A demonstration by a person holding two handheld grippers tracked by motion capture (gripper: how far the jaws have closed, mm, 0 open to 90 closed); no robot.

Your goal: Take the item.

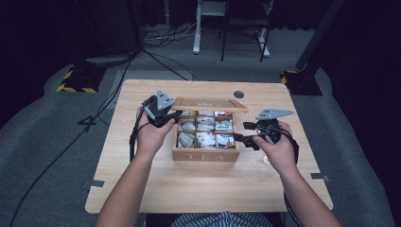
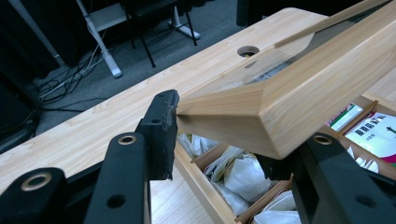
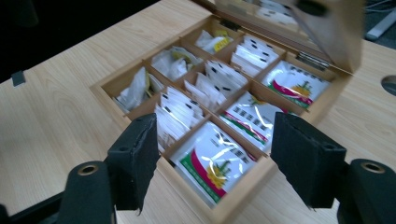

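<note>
A: What is nearest?

B: Right tongs [image 3: 215, 163], jaws wide apart, holding nothing, just beside the compartmented wooden tea box [image 1: 205, 153] at mid-counter [image 1: 142, 189].

A: And beyond?

B: Left tongs [image 2: 219, 135] clasp a corner of its raised glass-paned wooden lid [image 2: 289, 98], toward the far edge.

Wooden tea box [image 1: 205, 154] sits between my tongs, lid [image 2: 299, 93] propped half open, nine compartments stuffed with tea bags [image 3: 212, 163].
</note>
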